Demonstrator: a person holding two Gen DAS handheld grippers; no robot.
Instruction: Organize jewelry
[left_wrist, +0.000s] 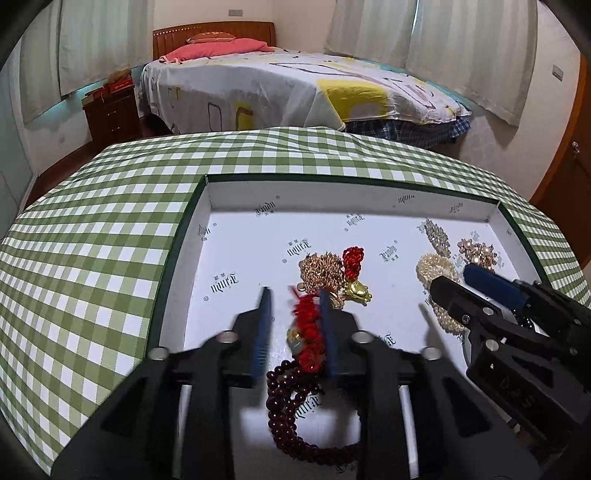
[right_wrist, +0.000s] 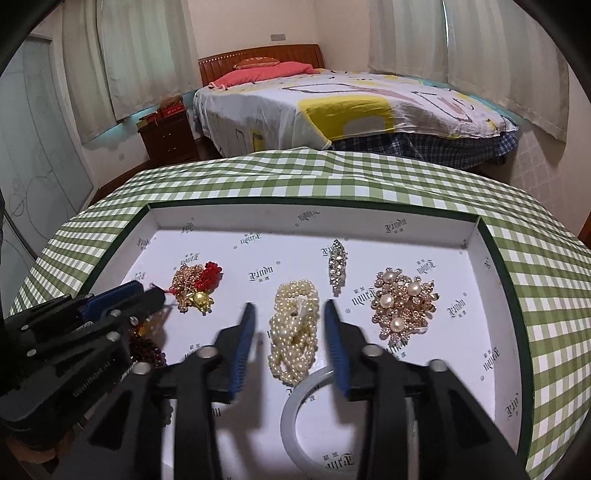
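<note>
Pearl strand (right_wrist: 293, 332) between open right claw (right_wrist: 290, 314)

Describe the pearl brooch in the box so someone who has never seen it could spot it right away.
Find the shallow white box on the green checked tablecloth. Along its right side lies the pearl brooch, a broad gold cluster. Unlike the narrow crystal clip and the all-white pearl strand to its left, it carries a few large round pearls set in gold.

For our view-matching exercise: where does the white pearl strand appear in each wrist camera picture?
Left wrist view: pearl strand at right of the box, partly behind the right hand-held gripper.
Right wrist view: pearl strand centre, between the open fingers of that gripper.
Shared landmark: gold-and-red charm.
</note>
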